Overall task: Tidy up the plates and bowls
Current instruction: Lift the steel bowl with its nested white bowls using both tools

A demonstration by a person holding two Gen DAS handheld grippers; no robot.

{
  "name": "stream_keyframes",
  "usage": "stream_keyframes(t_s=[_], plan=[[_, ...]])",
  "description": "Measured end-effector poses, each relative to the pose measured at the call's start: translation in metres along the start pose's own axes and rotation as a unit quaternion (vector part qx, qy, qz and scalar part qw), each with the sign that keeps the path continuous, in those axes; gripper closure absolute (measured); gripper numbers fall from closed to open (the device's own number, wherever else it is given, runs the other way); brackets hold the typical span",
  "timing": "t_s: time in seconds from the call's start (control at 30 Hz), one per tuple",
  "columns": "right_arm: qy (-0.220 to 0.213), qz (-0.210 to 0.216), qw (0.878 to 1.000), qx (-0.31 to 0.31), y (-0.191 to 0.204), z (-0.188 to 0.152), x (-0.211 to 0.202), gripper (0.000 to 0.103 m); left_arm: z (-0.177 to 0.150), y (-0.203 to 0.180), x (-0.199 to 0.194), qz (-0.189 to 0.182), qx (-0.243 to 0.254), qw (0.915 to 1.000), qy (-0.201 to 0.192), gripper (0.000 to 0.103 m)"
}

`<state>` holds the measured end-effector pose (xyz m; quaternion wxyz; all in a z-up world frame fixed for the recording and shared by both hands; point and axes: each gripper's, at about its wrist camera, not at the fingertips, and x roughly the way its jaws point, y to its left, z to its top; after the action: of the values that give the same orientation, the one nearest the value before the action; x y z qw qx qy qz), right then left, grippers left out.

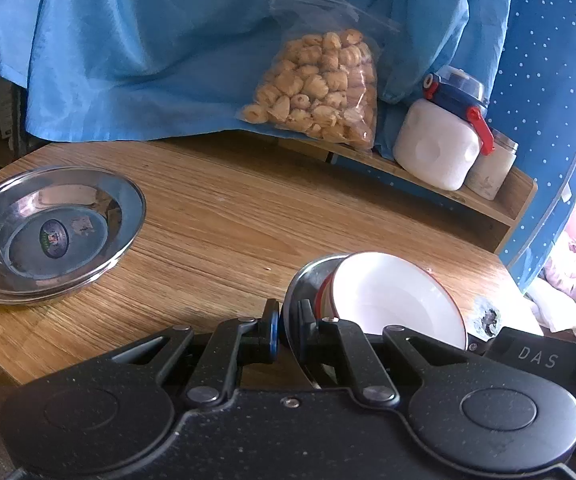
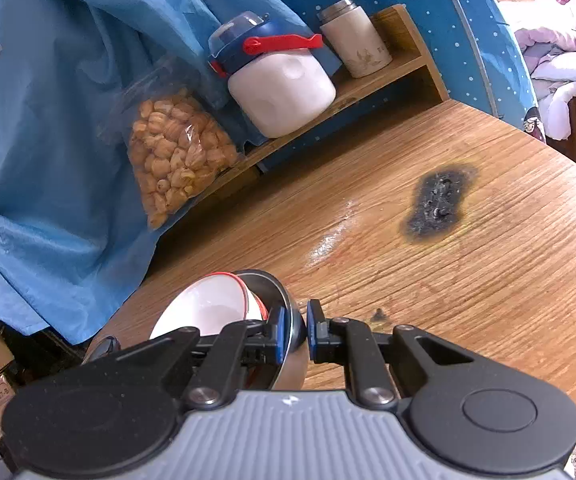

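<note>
A steel bowl (image 1: 305, 280) holds a white bowl with a red rim (image 1: 395, 300) nested inside it. My left gripper (image 1: 288, 330) is shut on the steel bowl's rim from one side. My right gripper (image 2: 296, 330) is shut on the same steel bowl's rim (image 2: 284, 292) from the opposite side; the white bowl (image 2: 204, 308) shows left of its fingers. The pair is tilted and seems held just above the wooden table (image 1: 228, 216). A stack of steel plates (image 1: 48, 232) with a sticker inside sits at the table's left.
A low wooden shelf (image 1: 467, 196) at the back carries a bag of snacks (image 1: 319, 88), a white jar with a blue lid and red clasp (image 1: 443, 136) and a beige flask (image 1: 491, 168). Blue cloth (image 1: 148, 40) hangs behind. A burn mark (image 2: 437, 204) scars the table.
</note>
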<state>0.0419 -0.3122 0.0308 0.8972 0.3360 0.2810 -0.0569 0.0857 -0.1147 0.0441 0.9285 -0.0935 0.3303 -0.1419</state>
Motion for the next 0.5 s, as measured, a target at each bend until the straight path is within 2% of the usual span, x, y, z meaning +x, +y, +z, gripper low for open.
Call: stream_keyframes(t_s=[0.5], plan=[[0.018, 0.022, 1.000, -0.011, 0.021, 0.000, 0.011, 0.089, 0.013, 0.017, -0.010, 0.021, -0.003, 0.9996, -0.021, 0.096]])
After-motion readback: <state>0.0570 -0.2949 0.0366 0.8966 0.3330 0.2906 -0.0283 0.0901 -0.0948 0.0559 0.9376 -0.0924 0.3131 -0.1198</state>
